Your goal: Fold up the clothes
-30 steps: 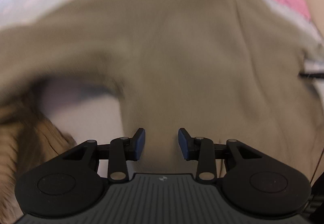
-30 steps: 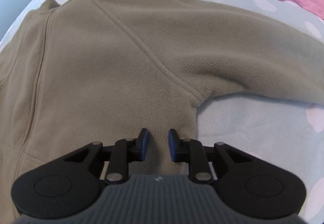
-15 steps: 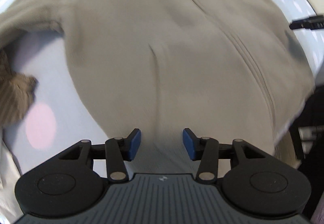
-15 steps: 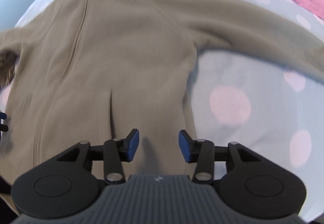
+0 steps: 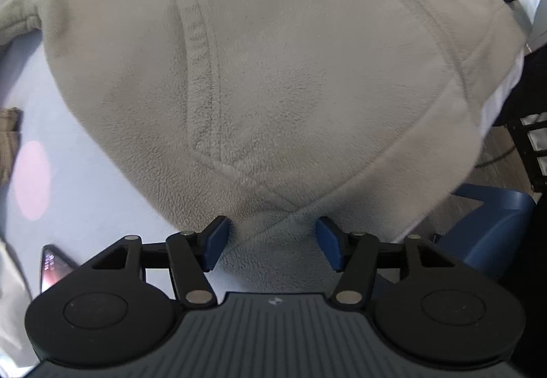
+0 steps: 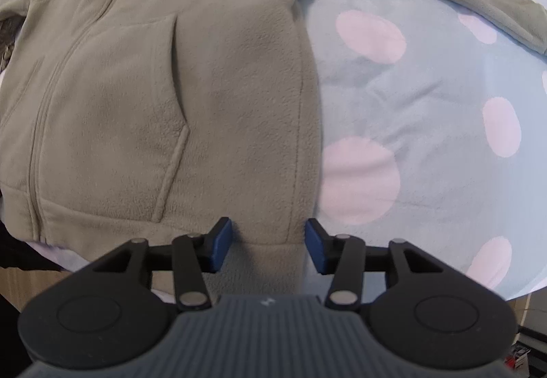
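Two claws: left claw (image 5: 271,246) and right claw (image 6: 268,246) both stand apart, having just been opening, each astride the hem, pads not pressing.
Jacket: fleece jacket (image 6: 154,87) lies spread flat, front up, on the dotted bedspread (image 6: 427,104).
Handling: probably light, soft, floppy, grippy nap; it will sag.
Hold: pinch the doubled hem band (image 5: 393,169) at both bottom corners.

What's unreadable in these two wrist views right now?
- Left view: phone screen, half hidden behind the left gripper.
- Left view: striped brown cloth, cut by the frame edge.
- Right view: jacket collar and far sleeve end, cut off.
- Right view: hem corner below the right gripper, hidden by its body.
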A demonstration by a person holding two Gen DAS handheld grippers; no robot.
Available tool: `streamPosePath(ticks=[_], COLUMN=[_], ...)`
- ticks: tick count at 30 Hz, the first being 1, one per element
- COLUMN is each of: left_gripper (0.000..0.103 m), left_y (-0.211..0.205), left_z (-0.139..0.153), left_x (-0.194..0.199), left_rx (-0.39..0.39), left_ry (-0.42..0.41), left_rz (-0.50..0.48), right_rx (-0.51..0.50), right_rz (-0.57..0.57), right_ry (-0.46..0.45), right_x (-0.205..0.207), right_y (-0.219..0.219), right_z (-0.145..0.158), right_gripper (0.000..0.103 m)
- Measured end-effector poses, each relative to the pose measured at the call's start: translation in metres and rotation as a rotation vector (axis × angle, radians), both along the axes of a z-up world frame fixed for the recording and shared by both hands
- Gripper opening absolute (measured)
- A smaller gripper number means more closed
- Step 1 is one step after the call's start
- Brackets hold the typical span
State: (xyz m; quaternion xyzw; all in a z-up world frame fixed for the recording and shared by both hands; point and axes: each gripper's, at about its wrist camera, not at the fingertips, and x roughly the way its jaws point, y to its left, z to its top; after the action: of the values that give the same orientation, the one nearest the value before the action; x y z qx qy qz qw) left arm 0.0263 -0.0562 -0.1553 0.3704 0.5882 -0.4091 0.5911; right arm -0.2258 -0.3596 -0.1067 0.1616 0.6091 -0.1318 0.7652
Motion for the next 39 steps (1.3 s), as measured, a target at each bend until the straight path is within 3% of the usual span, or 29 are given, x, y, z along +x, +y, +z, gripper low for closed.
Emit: streamPosePath(ticks=[8, 11, 14, 18, 24, 26, 28, 31, 39], left_gripper=[0.057, 0.057, 0.057, 0.057, 0.054, 0.043, 0.028, 0.016, 0.014], left_y=[0.020, 0.028, 0.033, 0.029, 0.013, 0.013, 0.018, 0.026, 0.010], left_z=[0.019, 0.020, 0.013, -0.003, -0.019, -0.014, -0.006, 0.014, 0.084], left_x=[0.023, 0.030, 0.032, 0.036, 0.029, 0.029, 0.032, 0.037, 0.020], left_rx=[-0.052, -0.022, 0.034, 0.039, 0.076, 0.069, 0.068, 0.076, 0.106], left_ry=[0.066, 0.091, 0.105, 0.144, 0.138, 0.146, 0.154, 0.167, 0.202], left_rz=[0.161, 0.215, 0.232, 0.242, 0.183, 0.172, 0.159, 0.117, -0.045], right_rx=[0.049, 0.091, 0.089, 0.100, 0.139, 0.131, 0.124, 0.131, 0.121], right_rz=[-0.038, -0.060, -0.048, -0.037, -0.071, -0.053, -0.033, 0.019, 0.162], right_ry=[0.014, 0.059, 0.073, 0.079, 0.091, 0.087, 0.084, 0.078, 0.077], right_x=[-0.009, -0.013, -0.014, -0.014, -0.015, -0.016, -0.016, -0.017, -0.009], right_y=[-0.004, -0.008, -0.005, -0.003, -0.004, -0.001, 0.001, 0.002, -0.010], right_z=[-0.003, -0.009, -0.010, -0.013, -0.021, -0.016, -0.011, 0.010, 0.096], right_gripper=[0.056, 0.056, 0.056, 0.056, 0.059, 0.047, 0.023, 0.017, 0.015])
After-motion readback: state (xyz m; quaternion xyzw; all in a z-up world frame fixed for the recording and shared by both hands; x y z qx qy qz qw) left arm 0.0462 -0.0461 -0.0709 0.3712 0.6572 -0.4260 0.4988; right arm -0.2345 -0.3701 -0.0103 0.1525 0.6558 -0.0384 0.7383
